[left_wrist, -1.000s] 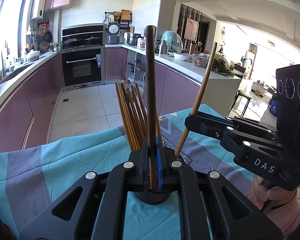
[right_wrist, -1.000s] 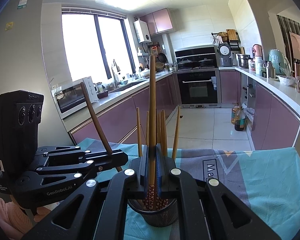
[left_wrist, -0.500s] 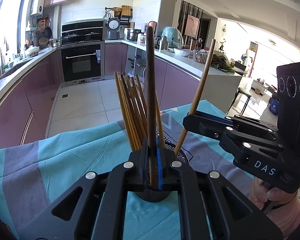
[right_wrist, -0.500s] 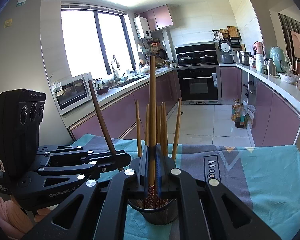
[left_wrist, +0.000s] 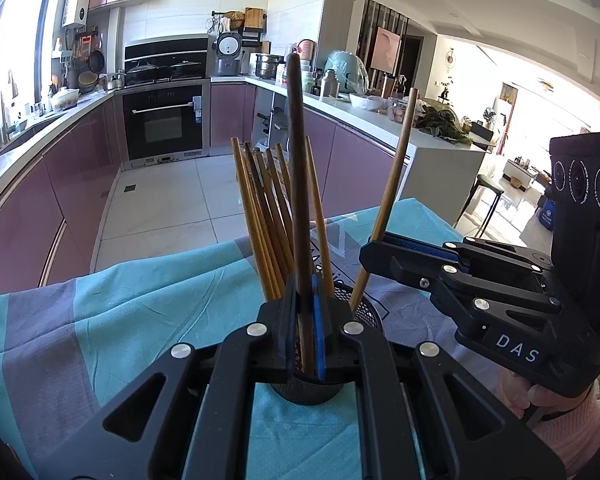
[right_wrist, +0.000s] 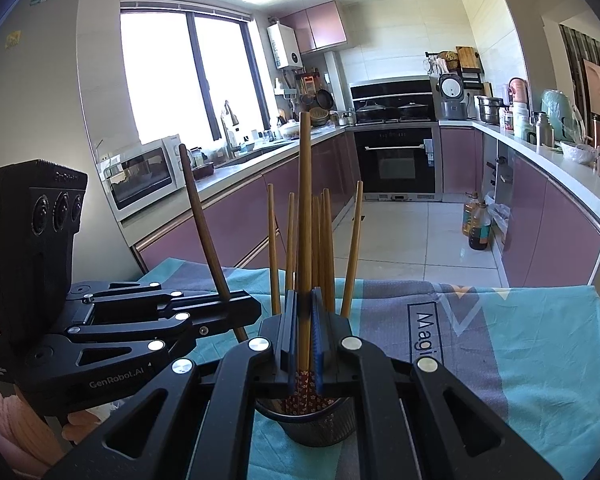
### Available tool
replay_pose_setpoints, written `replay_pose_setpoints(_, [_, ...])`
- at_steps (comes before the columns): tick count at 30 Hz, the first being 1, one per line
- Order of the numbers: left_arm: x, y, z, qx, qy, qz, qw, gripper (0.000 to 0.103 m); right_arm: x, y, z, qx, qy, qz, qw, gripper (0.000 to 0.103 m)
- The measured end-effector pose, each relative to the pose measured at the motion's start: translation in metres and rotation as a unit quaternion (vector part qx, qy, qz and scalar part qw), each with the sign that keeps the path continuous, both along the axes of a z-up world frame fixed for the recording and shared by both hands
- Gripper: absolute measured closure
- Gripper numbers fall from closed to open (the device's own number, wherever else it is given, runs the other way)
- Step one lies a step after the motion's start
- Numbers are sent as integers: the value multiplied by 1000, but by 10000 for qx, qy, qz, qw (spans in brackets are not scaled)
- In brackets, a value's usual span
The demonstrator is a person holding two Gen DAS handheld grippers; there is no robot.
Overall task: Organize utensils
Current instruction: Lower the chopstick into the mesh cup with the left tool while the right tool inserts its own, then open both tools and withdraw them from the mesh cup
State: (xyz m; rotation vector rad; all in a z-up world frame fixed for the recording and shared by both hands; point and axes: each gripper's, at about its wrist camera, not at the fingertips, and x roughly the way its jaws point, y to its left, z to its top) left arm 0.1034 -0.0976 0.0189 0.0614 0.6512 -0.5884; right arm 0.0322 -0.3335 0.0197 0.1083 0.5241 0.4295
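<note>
A black mesh holder stands on the teal and grey cloth with several bamboo chopsticks leaning in it. My left gripper is shut on a dark brown chopstick that stands upright, its lower end inside the holder. My right gripper is shut on a light bamboo chopstick whose red patterned tip sits in the holder. Each gripper shows in the other's view: the right gripper from the right, the left gripper from the left, both close above the holder's rim.
The cloth-covered table ends just beyond the holder, with the tiled kitchen floor behind it. Purple cabinets and worktops line both sides, and an oven stands at the far wall. A gloved hand holds the right gripper.
</note>
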Motion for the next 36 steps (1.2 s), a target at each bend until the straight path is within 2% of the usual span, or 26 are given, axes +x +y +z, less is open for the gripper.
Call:
replay_pose_setpoints(12, [11, -1, -10, 47, 160, 74, 9998, 95, 9, 4, -10, -92, 158, 53, 9998, 97])
replay_pose_setpoints(24, [45, -5, -29, 9, 629, 110, 9980, 94, 21, 7, -19, 51, 367, 13, 9993, 95])
replay_pose_setpoints(28, [50, -3, -32, -33, 628, 108, 9980, 82, 19, 5, -23, 106, 419, 6, 9991, 95])
replay_pose_setpoints(31, [47, 0, -34, -12, 540, 192, 9984, 77, 14, 4, -24, 122, 400, 11, 9991, 93])
replay_pose_setpoints(32, [46, 2, -34, -5, 495, 216, 9985, 75, 12, 4, -24, 123, 379, 12, 9992, 90])
replay_pose_setpoints(33, [43, 7, -33, -18, 435, 261, 9987, 70, 9, 4, -23, 122, 348, -6, 9993, 82])
replay_pose_setpoints(35, [36, 14, -30, -69, 235, 413, 9988, 53, 1, 3, -22, 136, 268, -28, 9995, 72])
replay_pose_setpoints(36, [32, 19, -29, -108, 150, 478, 9987, 51, -2, 3, -21, 149, 229, -45, 9996, 64])
